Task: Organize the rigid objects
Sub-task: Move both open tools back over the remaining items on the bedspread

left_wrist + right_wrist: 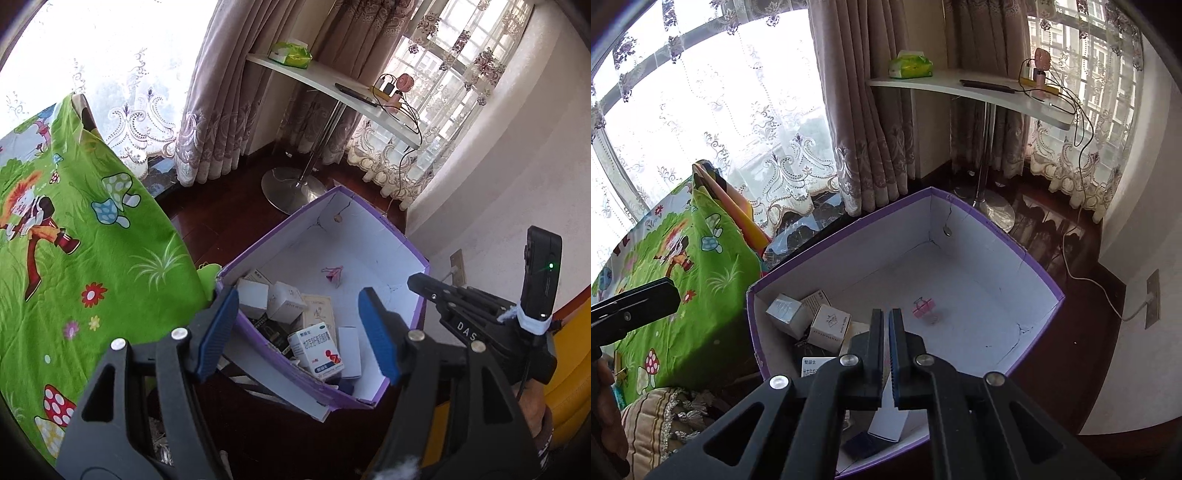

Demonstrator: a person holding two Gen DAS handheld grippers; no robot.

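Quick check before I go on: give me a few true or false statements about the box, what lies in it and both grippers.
1. The purple box is empty. False: small cartons lie in one corner.
2. The left gripper is open with nothing between its fingers. True.
3. The right gripper is open wide. False: it is shut.
4. A pink binder clip lies apart from the cartons on the box floor. True.
5. The white medicine carton is inside the box. True.

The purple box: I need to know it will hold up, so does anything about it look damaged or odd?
Yes. The purple box has dark cracks running down its white inner walls at the far corner and the right corner. The small cartons lie jumbled at one end.
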